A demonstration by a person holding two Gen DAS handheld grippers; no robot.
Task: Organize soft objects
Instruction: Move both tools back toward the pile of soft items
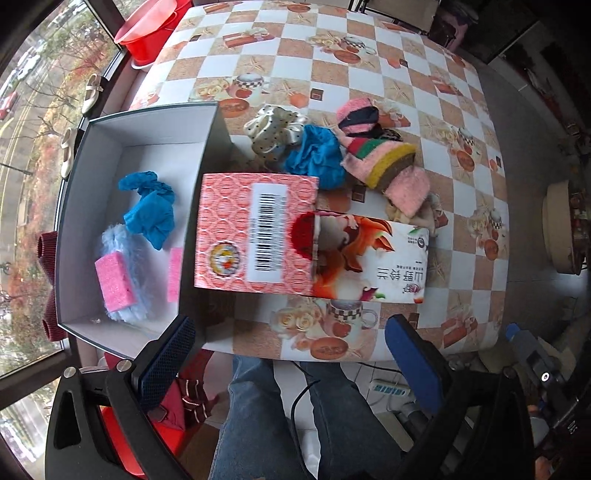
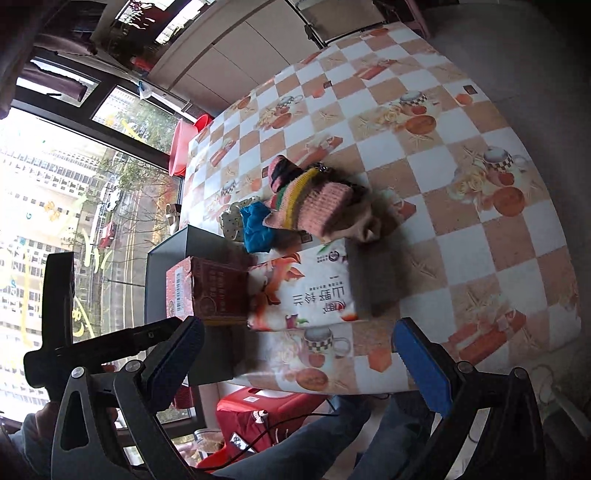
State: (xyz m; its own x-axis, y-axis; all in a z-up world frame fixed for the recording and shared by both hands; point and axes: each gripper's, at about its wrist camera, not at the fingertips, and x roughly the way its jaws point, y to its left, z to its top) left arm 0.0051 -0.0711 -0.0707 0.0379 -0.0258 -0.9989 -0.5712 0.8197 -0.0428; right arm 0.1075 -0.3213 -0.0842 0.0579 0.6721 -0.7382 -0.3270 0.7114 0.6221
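A dark box (image 1: 218, 140) with a white inside stands at the table's left edge. In it lie a blue crumpled glove (image 1: 151, 210), a light-blue fluffy piece (image 1: 129, 280) and pink sponges (image 1: 112, 282). Beside it a pink tissue box (image 1: 255, 232) and a white tissue pack (image 1: 373, 258) lie on the table. Behind them is a pile: a dotted cream cloth (image 1: 273, 129), a blue cloth (image 1: 317, 155) and striped pink socks (image 1: 384, 158). My left gripper (image 1: 291, 354) is open and empty near the front edge. My right gripper (image 2: 299, 354) is open and empty, facing the tissue pack (image 2: 306, 288) and pile (image 2: 314, 199).
The checkered table (image 1: 424, 92) stretches far and right. A red basin (image 1: 151, 29) stands beyond the far left corner. The person's legs (image 1: 280, 413) are below the front edge, with a power strip (image 1: 391, 387) on the floor. Windows are on the left.
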